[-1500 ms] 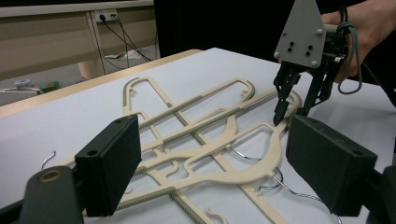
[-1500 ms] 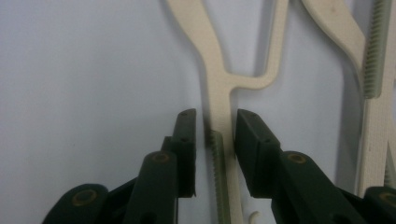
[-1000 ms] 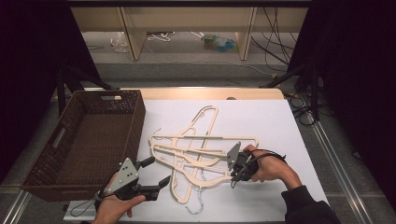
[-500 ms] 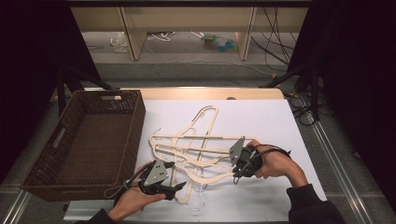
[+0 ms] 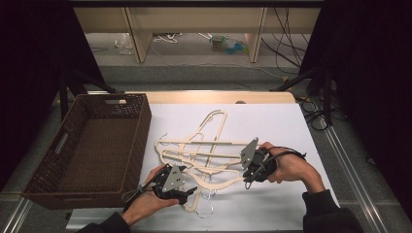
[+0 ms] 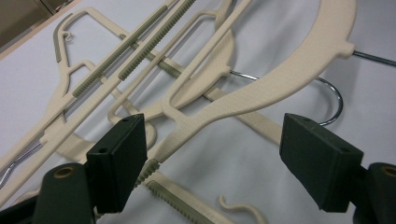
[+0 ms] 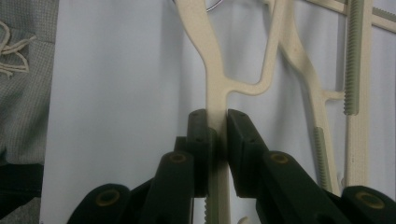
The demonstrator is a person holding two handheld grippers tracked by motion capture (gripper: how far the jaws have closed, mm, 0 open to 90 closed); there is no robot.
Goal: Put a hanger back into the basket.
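One table (image 5: 291, 121), white-topped. One brown wicker basket (image 5: 87, 145), far left. Hangers (image 5: 204, 155), cream plastic, overlapping in a pile at centre; at least three, exact count unclear. Two grippers: right gripper (image 5: 247, 171), fingers clamped on a hanger arm; left gripper (image 5: 187, 194), fingers wide apart, straddling a hanger's arm, gripping nothing.

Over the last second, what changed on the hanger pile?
The left gripper moved right and down, from the table's near-left edge to the near end of the hangers; its jaws closed a little but stand open astride a hanger arm, not gripping. The right gripper stayed clamped on its hanger. The basket did not move.
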